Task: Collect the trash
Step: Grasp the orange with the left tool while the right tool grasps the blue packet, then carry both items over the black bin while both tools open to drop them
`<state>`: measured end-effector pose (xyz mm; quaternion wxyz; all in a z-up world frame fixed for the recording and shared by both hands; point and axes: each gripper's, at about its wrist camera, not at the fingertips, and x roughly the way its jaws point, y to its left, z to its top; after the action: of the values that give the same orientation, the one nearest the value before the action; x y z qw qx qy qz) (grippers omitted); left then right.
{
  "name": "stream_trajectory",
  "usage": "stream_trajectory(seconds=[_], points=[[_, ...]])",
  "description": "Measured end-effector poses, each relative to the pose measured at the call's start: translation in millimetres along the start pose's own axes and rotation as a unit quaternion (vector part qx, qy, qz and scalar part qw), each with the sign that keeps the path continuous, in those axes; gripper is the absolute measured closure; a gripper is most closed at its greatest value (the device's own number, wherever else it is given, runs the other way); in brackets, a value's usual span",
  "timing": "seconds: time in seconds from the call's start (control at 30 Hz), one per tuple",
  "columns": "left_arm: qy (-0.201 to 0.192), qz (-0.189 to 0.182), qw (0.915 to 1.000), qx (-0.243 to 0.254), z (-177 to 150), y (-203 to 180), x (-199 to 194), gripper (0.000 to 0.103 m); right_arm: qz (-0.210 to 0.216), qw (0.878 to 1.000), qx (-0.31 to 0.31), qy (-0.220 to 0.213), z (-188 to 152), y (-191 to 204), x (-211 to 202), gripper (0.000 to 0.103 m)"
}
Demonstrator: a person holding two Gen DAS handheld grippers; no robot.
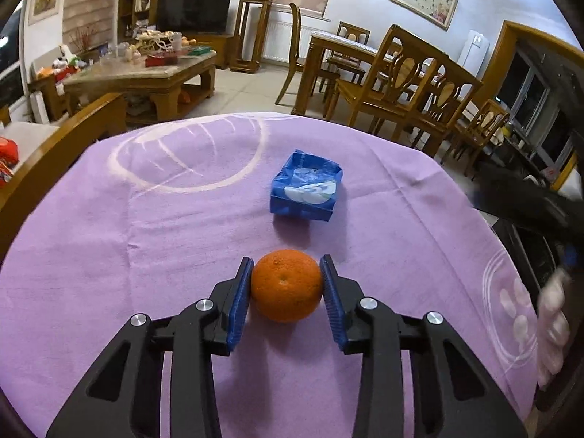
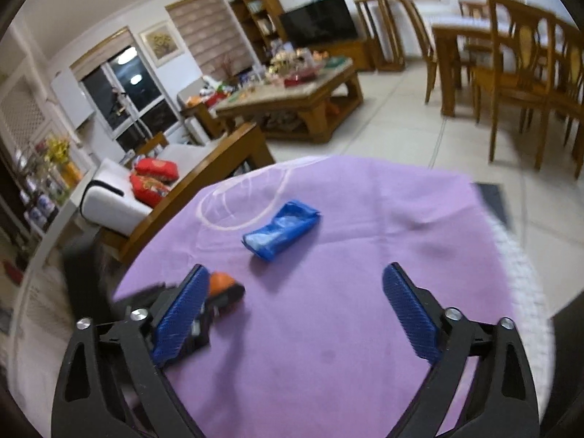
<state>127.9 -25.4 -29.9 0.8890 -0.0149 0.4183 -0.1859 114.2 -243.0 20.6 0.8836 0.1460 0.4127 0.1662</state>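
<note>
a round orange [image 1: 286, 284] with dimpled skin sits on the counter [image 1: 146, 241], clenched between the blue pads of the left gripper [image 1: 286, 288]. beyond it lies a crumpled blue wrapper [image 1: 306, 186] with white print. the right gripper [image 2: 295, 314] hangs over bare cloth, jaws released and empty. the cloth is purple with pale ring patterns; wooden chairs [image 1: 398, 84] and a cluttered coffee table [image 1: 146, 73] stand behind.

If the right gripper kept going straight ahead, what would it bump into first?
Probably the purple tablecloth: the open right gripper tilts down at bare cloth. The crumpled blue wrapper lies farther ahead, slightly left.
</note>
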Motion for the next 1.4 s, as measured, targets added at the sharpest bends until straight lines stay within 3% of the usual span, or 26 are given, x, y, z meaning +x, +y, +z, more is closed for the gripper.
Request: stream_trajectory(seconds=[0.17, 0.27, 0.43, 0.63, 0.8, 0.93, 1.13, 1.4], points=[[-0.021, -0.005, 0.9995, -0.022, -2, 13, -11, 0.066, -0.016, 0.996, 0.062, 0.054, 27, 1, 66, 0.039], [-0.03, -0.009, 0.999, -0.032, -3, 16, -17, 0.066, -0.028, 0.993, 0.081, 0.083, 33, 1, 99, 0.044], [-0.038, -0.013, 0.9982, -0.044, 3, 22, -21, 0.066, -0.048, 0.994, 0.06, 0.077, 38, 16, 117, 0.048], [-0.04, -0.012, 0.9975, -0.057, 4, 29, -22, 0.066, -0.084, 0.995, 0.0, 0.062, 36, 36, 129, 0.08], [-0.037, -0.012, 0.9977, -0.056, 4, 29, -21, 0.066, -0.062, 0.997, -0.014, 0.048, 32, 38, 132, 0.09], [-0.041, -0.016, 0.9978, -0.049, 3, 28, -20, 0.066, -0.039, 0.999, -0.01, 0.028, 31, 35, 112, 0.096], [-0.056, -0.038, 0.9975, -0.02, 3, 17, -21, 0.066, 0.01, 0.999, 0.01, -0.033, 11, 17, 37, 0.096], [-0.077, -0.093, 0.9925, 0.021, 2, -24, -27, 0.066, 0.006, 0.983, 0.024, -0.184, -61, -31, -117, 0.096]])
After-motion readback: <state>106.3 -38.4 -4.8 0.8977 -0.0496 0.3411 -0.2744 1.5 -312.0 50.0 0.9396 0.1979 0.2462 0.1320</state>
